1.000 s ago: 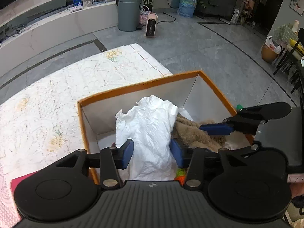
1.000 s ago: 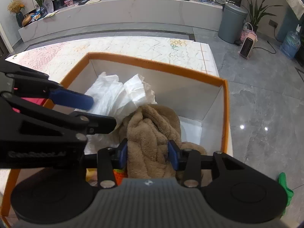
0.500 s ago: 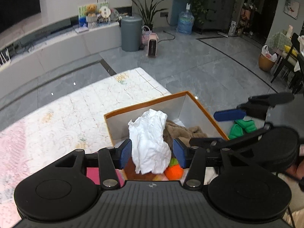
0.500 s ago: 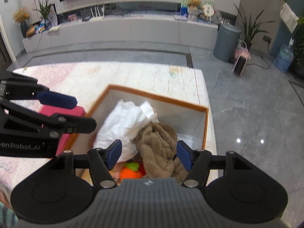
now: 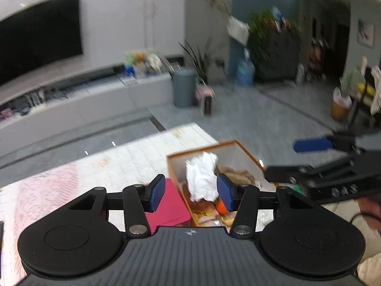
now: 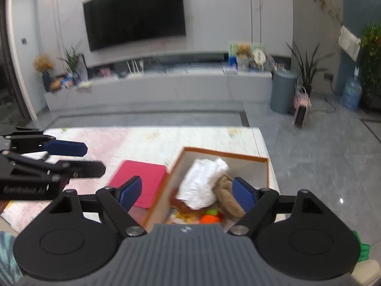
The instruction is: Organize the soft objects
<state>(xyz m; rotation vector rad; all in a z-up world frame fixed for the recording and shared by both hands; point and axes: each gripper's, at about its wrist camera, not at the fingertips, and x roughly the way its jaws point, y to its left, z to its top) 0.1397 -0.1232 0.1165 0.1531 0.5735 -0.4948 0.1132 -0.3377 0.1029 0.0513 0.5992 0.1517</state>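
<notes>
**Both tongs empty above a filled box**

We hold both tongs raised above an orange-edged box (image 6: 260,159) that sits at the right end of a low surface (image 6: 190,140) covered by a pale patterned cloth. Our left tongs (image 5: 191,195) have their blue pads spread wide, with nothing between them. Our right tongs (image 6: 188,194) are spread wider and are also empty. Each tool shows at the edge of the other's view, so we judge that they hang side by side, clear of the box.

The soft things lie inside the box. A crumpled white cloth (image 6: 202,183) stands up in the middle. A brown fleecy cloth (image 6: 227,197) slumps against its right side. An orange and green soft toy (image 6: 210,217) lies at the near end, partly hidden by our tool. The cloths seem to be heaped loosely rather than folded, likely because they were dropped in from above. A flat pink mat or lid (image 6: 142,181) lies on the surface, touching or just beside the left wall of the box; we cannot tell which.

With the tongs empty and the things boxed, we judge this sorting step is finished. The room beyond is blurred.
</notes>
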